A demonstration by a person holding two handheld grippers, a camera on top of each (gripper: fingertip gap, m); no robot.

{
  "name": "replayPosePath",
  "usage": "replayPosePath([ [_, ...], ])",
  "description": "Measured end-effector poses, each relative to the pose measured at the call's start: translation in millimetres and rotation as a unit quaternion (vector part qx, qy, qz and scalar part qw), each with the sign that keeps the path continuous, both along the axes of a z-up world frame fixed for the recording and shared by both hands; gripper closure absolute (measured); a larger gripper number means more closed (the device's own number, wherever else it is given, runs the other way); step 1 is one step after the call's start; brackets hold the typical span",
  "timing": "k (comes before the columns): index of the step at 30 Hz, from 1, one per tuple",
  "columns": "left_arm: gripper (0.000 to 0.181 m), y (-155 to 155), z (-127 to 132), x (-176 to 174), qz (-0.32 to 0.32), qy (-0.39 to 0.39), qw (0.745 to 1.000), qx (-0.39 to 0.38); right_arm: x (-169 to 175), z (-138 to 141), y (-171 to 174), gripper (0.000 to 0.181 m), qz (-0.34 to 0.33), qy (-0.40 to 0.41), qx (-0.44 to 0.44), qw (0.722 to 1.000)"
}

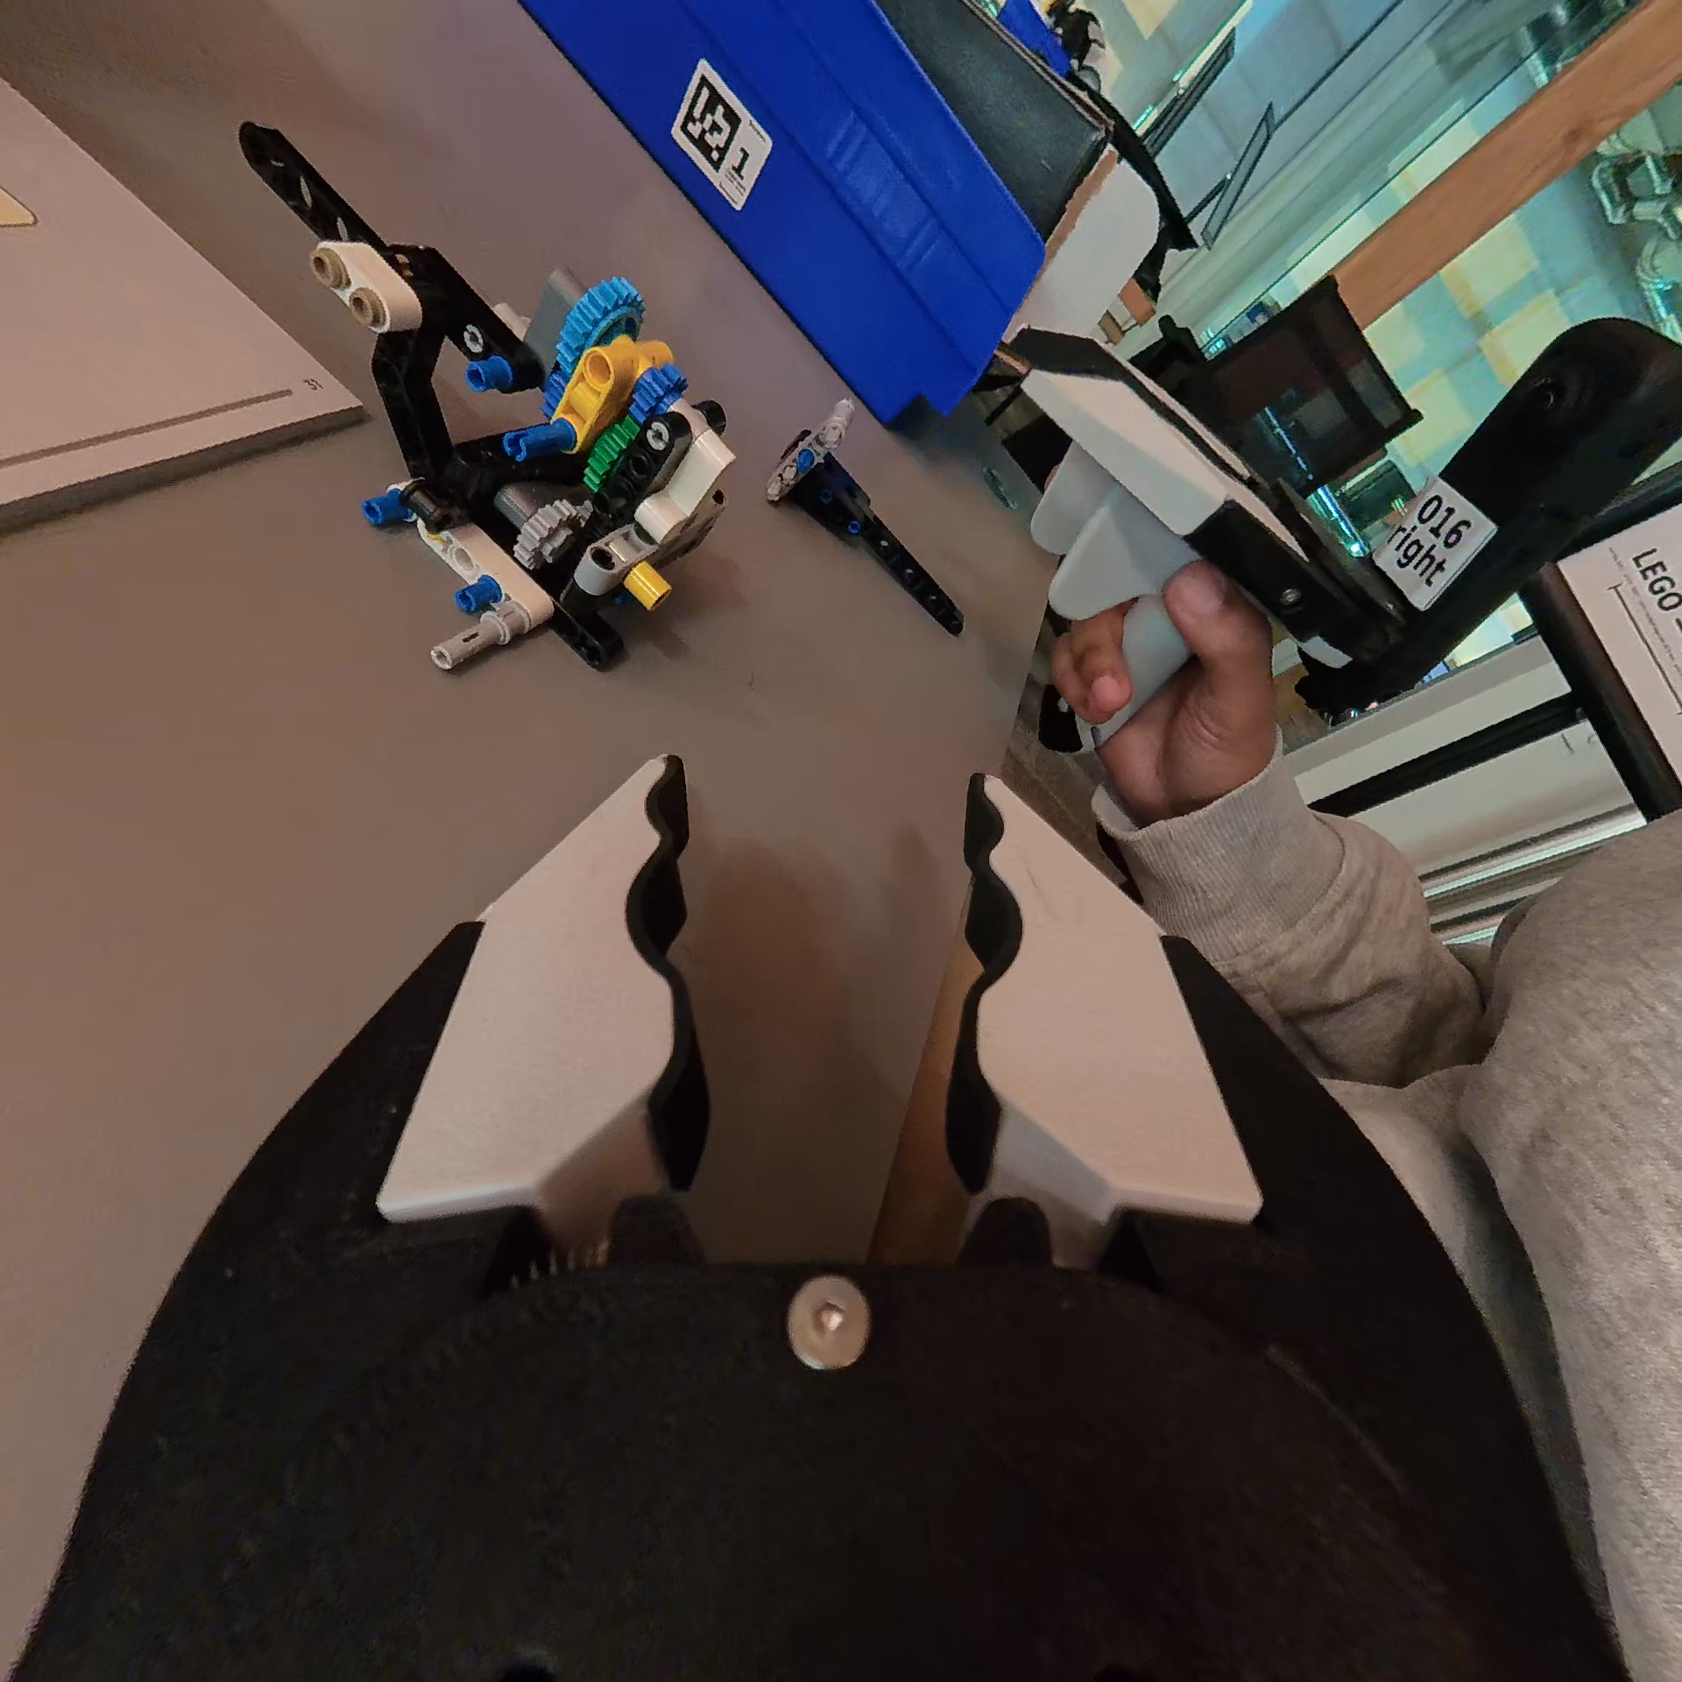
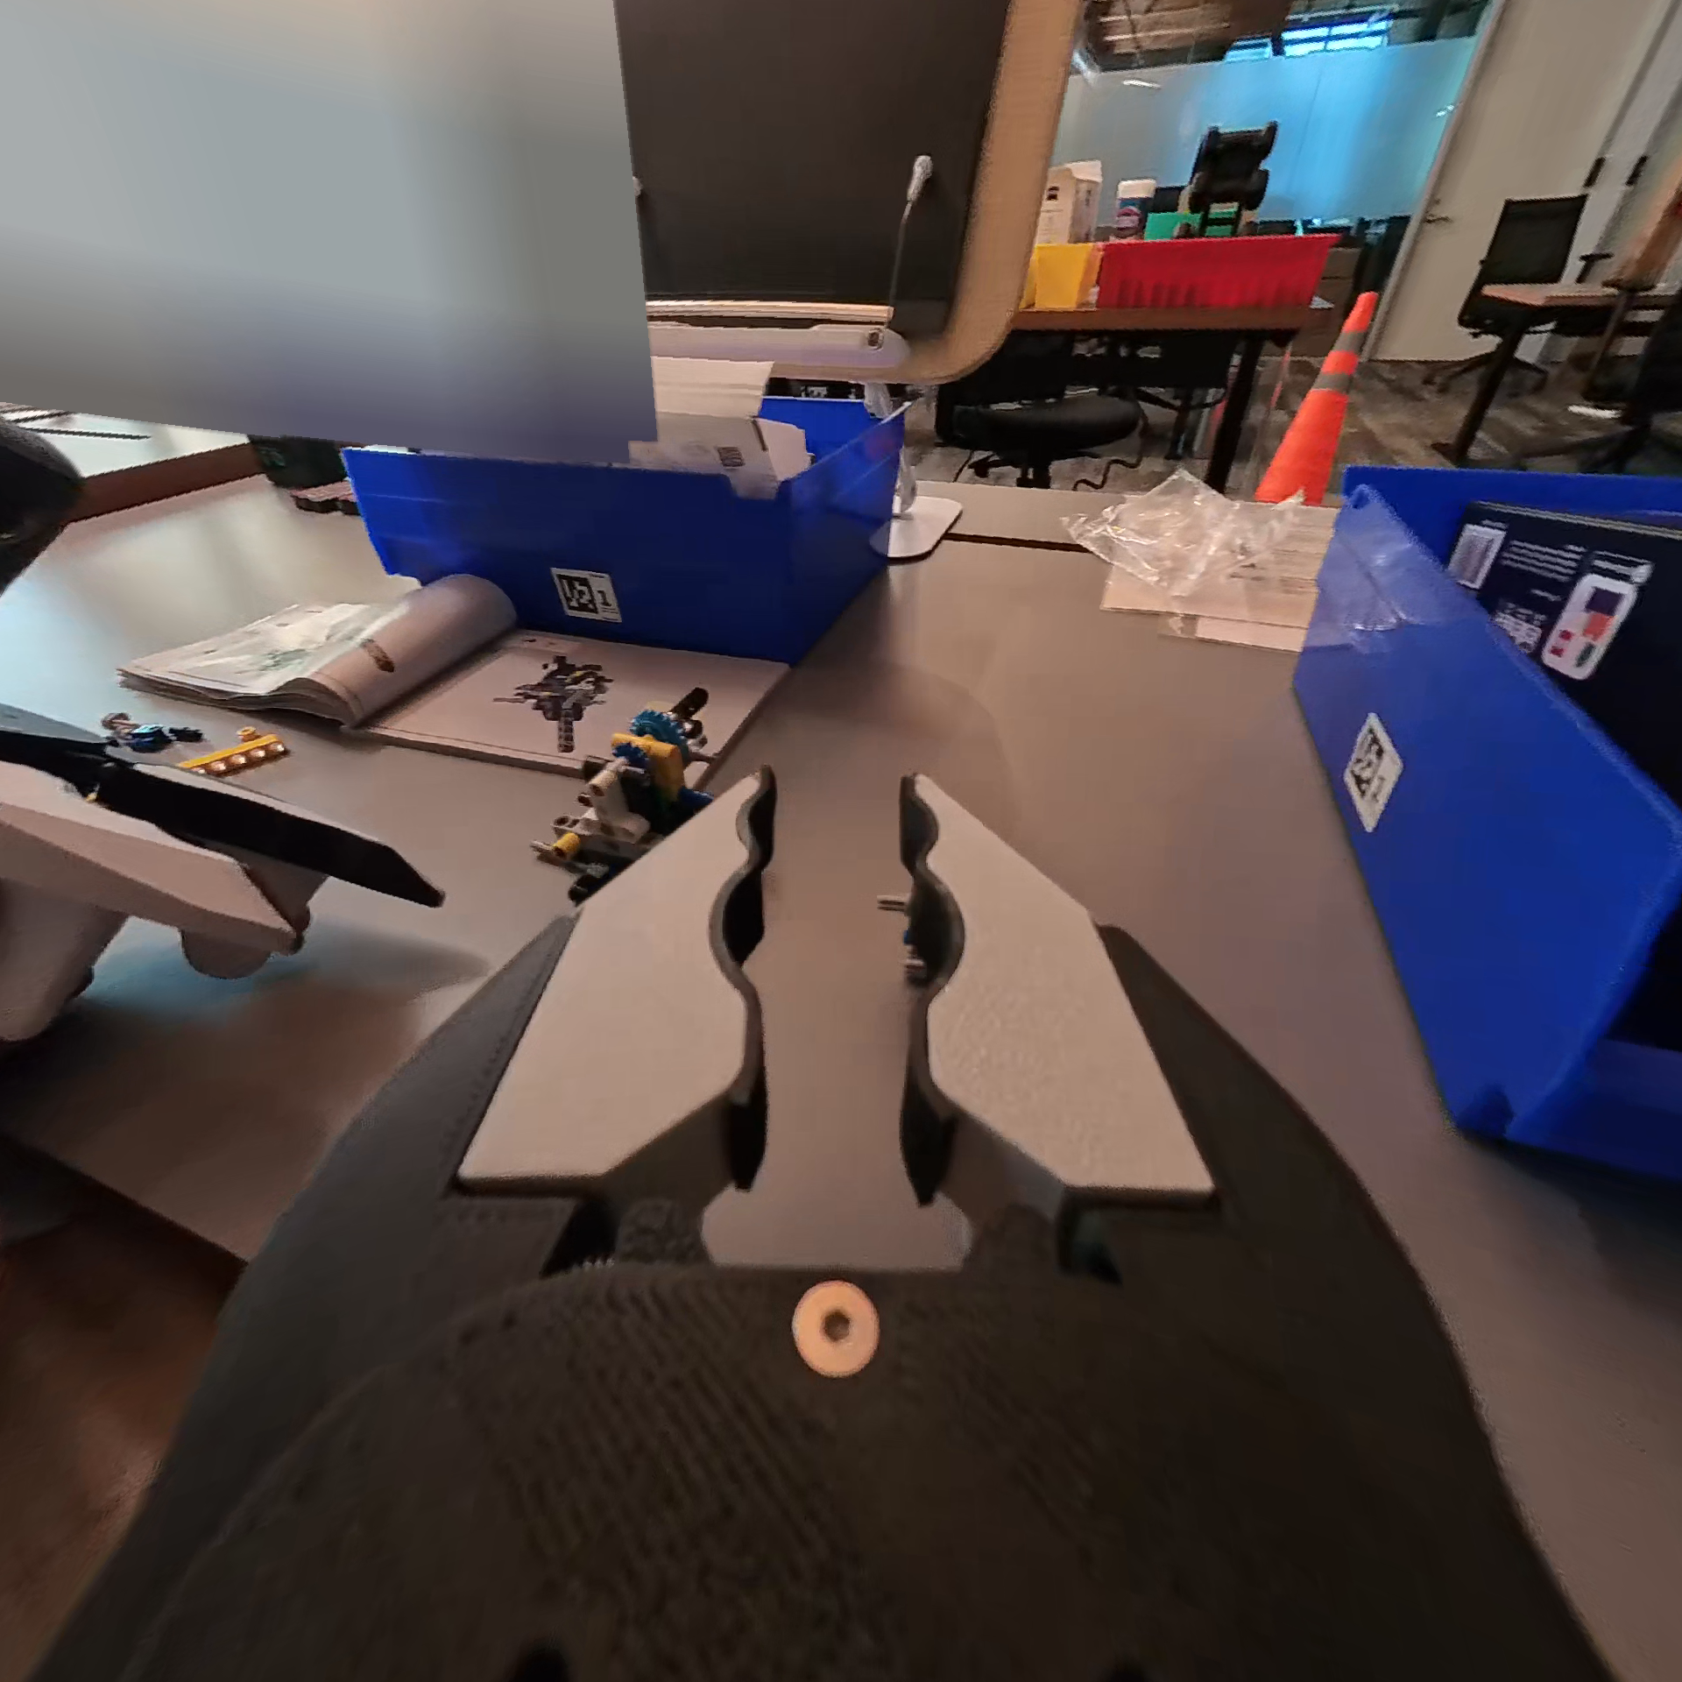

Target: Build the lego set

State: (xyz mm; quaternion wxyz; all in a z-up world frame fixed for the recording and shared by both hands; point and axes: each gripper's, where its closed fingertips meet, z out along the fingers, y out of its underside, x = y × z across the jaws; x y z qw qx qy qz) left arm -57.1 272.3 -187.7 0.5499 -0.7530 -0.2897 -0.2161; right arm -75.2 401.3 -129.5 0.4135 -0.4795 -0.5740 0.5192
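Lego model (image 1: pixel 546 437) on grey table (image 1: pixel 227 774), blue bin (image 1: pixel 819 200) near.

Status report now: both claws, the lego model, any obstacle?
Left claw open, empty. Right claw open, empty. Lego model on table, untouched; small black subassembly beside it, apart. No obstacle seen.

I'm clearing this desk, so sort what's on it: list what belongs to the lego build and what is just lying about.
Belongs to the build:
- part-built lego model
- small black beam assembly
- open instruction booklet
- loose pieces, yellow plate
- left gripper, right gripper, both open and empty

Lying about:
- blue bins
- crumpled plastic bag
- orange cone
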Motion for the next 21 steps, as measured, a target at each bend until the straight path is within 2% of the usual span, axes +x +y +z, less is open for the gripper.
replayPosePath([
  [21, 0.121, 0.3, -2.3, 2.6, -0.002, 0.014, 1.000, -0.012, 7.3, 0.9, -43.7, 0.155, 0.072, -0.006, 0.001, 0.997],
])
